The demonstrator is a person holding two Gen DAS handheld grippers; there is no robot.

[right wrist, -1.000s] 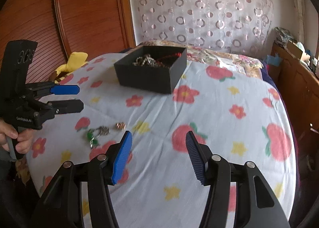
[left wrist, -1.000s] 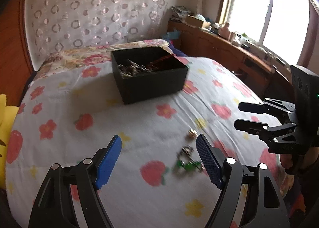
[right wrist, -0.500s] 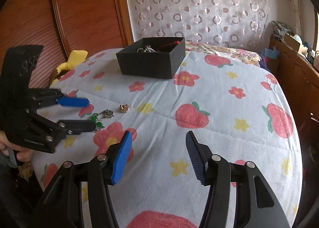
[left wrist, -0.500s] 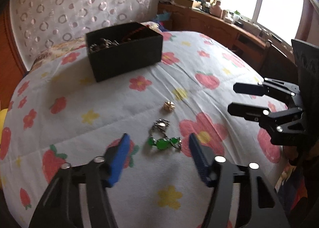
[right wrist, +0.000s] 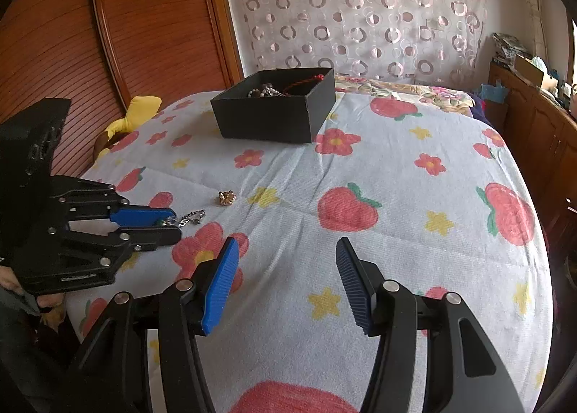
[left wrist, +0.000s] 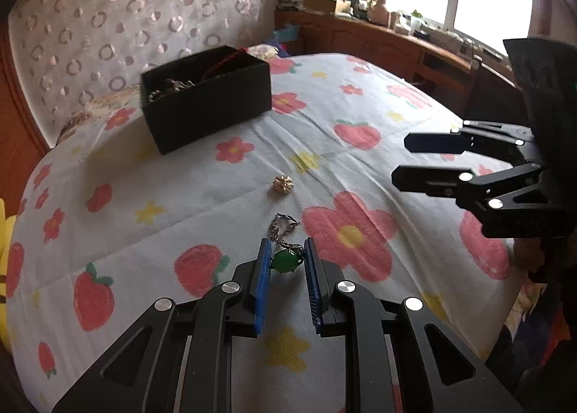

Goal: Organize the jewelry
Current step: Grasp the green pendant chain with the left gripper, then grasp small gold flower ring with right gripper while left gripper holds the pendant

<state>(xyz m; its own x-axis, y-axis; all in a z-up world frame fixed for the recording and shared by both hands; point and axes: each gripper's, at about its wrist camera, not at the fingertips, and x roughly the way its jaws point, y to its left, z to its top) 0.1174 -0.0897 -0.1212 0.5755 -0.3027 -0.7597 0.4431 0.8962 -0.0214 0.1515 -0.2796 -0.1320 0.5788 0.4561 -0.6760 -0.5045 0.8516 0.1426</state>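
Left gripper (left wrist: 287, 261) down at floral bedspread (left wrist: 360, 175), blue pads narrowed around green-stone bracelet (left wrist: 285, 259); firm clamping cannot be told. Silver chain end (left wrist: 283, 225) trails ahead of fingertips. Gold flower-shaped piece (left wrist: 282, 183) lies just beyond chain, apart. Black box (left wrist: 207, 97) holding jewelry farther back on bed. Right gripper (right wrist: 286, 283) wide apart, nothing between pads, above bedspread.

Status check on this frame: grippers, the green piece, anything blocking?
Left gripper closed around green-stone bracelet on bedspread, not lifted. Right gripper open, empty. Gold charm lies loose; path to black box unobstructed.
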